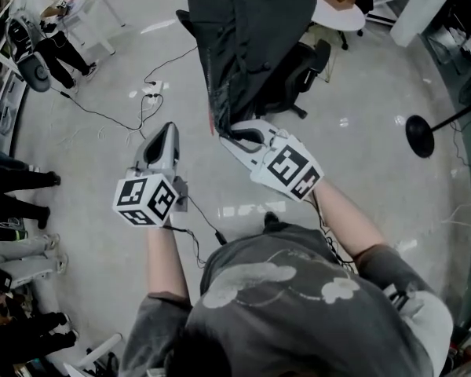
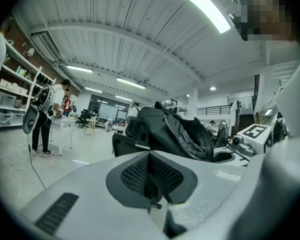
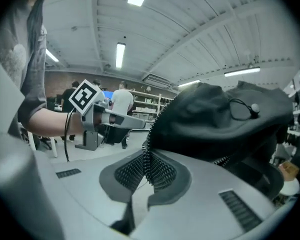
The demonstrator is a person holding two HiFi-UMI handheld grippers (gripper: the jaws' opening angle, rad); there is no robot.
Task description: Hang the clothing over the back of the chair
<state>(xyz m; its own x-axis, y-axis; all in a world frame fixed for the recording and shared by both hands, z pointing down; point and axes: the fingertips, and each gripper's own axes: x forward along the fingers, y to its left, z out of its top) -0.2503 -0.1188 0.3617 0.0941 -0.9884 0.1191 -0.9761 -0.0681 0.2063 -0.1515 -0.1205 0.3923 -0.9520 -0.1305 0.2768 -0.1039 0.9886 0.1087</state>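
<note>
Two hand-held grippers work in front of the black office chair (image 1: 302, 73), where the black zip-up jacket (image 1: 251, 30) already lies draped over the backrest, its bulk piled on top and one flap hanging down the near side. The right gripper (image 3: 149, 170) is clamped on the jacket's zipper edge, seemingly so the person can tug that flap down and even out the drape. The left gripper (image 2: 150, 178), just beside it and further from the chair, has its jaws pressed together on nothing; it looks parked in reserve, pointed at the chair. The hang seems nearly done, needing only straightening before the pinch is let go
</note>
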